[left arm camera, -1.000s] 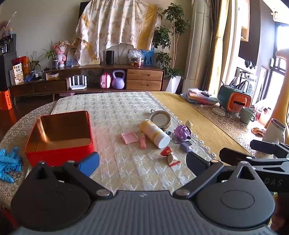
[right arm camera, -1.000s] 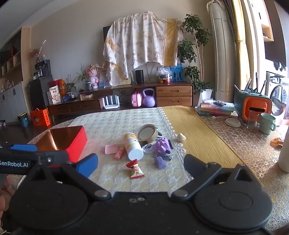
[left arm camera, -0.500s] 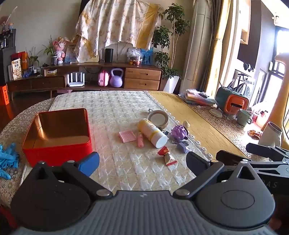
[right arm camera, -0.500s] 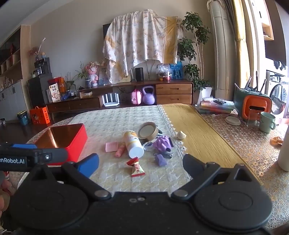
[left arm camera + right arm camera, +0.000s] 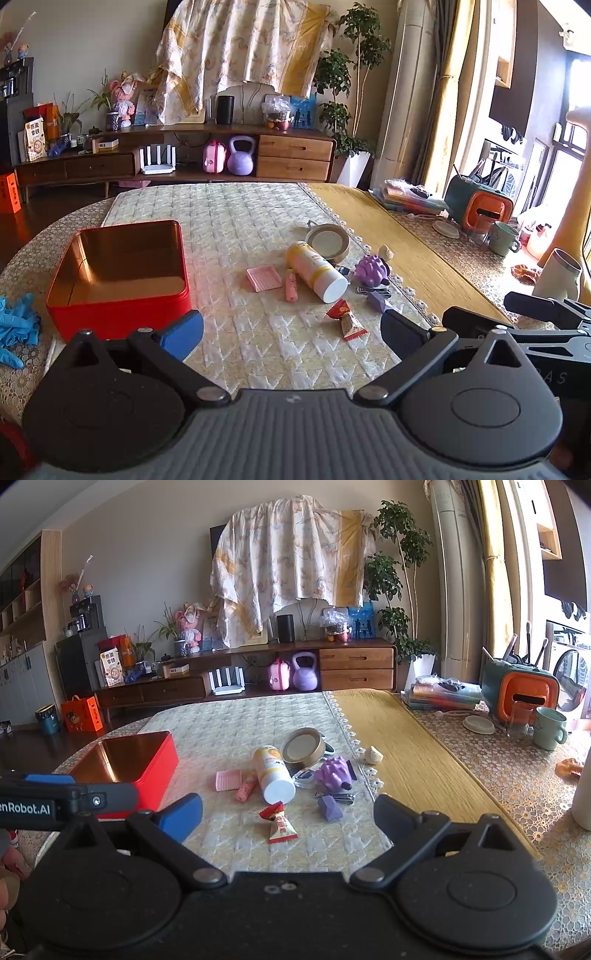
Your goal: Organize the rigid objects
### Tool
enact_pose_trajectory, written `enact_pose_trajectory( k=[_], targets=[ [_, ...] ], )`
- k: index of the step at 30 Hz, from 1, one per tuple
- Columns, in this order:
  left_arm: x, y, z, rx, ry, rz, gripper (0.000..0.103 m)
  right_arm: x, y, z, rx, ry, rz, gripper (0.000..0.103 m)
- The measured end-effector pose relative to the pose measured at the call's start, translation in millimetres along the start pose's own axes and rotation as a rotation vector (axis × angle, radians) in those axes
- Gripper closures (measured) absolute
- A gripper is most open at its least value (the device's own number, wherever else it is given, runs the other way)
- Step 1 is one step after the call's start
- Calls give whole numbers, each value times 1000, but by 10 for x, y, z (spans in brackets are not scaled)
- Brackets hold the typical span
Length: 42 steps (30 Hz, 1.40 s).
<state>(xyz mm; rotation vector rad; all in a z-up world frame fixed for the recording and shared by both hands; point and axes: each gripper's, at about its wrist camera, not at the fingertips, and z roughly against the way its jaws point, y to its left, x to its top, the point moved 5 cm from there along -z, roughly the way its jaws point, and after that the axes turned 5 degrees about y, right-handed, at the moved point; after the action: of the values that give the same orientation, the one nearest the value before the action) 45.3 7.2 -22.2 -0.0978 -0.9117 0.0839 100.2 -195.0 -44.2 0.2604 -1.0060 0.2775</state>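
Note:
An open red tin box point(image 5: 118, 273) stands at the table's left, also in the right wrist view point(image 5: 136, 760). Right of it lies a cluster: a white and yellow bottle point(image 5: 316, 271) on its side, a pink square pad point(image 5: 263, 278), a pink tube point(image 5: 290, 290), a round tin lid point(image 5: 328, 244), a purple spiky toy point(image 5: 371, 270), a small purple block point(image 5: 378, 301), nail clippers point(image 5: 338, 796) and a red candy wrapper point(image 5: 345, 319). My left gripper point(image 5: 291, 330) is open and empty, short of the cluster. My right gripper point(image 5: 288, 812) is open and empty, just before the wrapper point(image 5: 279, 821).
Blue gloves point(image 5: 16, 328) lie at the table's left edge. At the right stand a green mug point(image 5: 550, 727), an orange and green holder point(image 5: 521, 688), a stack of books point(image 5: 439, 696) and a white jug point(image 5: 557, 275). A sideboard point(image 5: 258, 672) is behind the table.
Both grippers have drifted slightly; the table objects shifted a little in view. Both stay open and empty. Nothing on the table has moved.

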Motion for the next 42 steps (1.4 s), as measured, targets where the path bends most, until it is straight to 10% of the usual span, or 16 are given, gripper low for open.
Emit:
enact_pose_trajectory(
  k=[42],
  targets=[
    [419,-48,-1074,-7,135,-29,0,60,-371,-760,10,153,96,10]
  ],
)
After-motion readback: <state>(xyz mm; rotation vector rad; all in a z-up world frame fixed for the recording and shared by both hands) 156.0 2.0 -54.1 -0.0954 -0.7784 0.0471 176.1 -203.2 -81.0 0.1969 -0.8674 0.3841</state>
